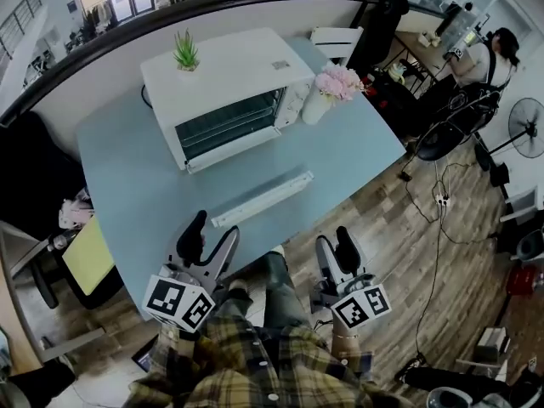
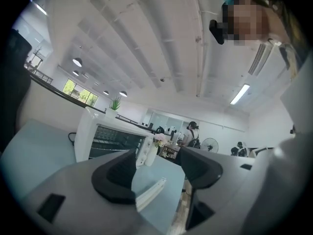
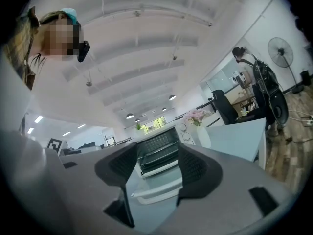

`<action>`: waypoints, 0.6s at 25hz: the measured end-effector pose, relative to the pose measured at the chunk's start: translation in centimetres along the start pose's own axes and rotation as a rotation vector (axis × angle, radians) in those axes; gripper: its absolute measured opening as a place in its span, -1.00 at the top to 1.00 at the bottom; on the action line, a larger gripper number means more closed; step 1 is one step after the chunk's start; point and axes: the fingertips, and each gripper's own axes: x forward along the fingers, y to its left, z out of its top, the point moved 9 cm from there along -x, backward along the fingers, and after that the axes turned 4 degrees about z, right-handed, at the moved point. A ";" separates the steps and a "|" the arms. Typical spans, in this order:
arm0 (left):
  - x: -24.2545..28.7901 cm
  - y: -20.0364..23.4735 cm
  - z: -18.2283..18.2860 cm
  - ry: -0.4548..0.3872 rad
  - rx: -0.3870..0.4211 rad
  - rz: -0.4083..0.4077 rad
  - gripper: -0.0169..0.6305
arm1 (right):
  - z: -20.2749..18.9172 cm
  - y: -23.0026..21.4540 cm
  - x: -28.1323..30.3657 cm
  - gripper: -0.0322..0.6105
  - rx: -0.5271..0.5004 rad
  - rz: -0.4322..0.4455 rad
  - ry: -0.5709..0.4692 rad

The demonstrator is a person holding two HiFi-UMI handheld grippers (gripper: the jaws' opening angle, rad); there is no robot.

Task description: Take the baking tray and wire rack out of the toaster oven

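A white toaster oven (image 1: 223, 83) stands on the blue table (image 1: 127, 177) with its glass door folded down; the door's white handle (image 1: 263, 198) lies towards me. Inside the dark opening the wire rack (image 1: 229, 121) shows as thin bars; I cannot tell the tray apart from it. My left gripper (image 1: 212, 238) and right gripper (image 1: 336, 246) hover at the table's near edge, well short of the door, both open and empty. The left gripper view has the oven (image 2: 105, 136) beyond the left gripper (image 2: 156, 168). In the right gripper view the shelves (image 3: 157, 153) show between the right gripper's (image 3: 156, 168) jaws.
A small potted plant (image 1: 186, 51) sits on the oven's top. A white vase of pink flowers (image 1: 333, 87) stands right beside the oven. A white chair (image 1: 336, 41) is behind the table. At the right are a fan (image 1: 529, 126), floor cables and a person (image 1: 493, 58) at a desk.
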 end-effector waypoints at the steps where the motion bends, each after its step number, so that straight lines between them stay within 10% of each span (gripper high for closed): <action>1: 0.5 0.4 0.0 -0.008 -0.003 0.021 0.08 | 0.0 -0.5 1.1 0.14 0.003 0.019 0.006; 15: 9.4 2.1 2.7 -0.202 0.016 0.353 0.09 | 4.1 -8.4 20.3 0.14 0.005 0.466 0.137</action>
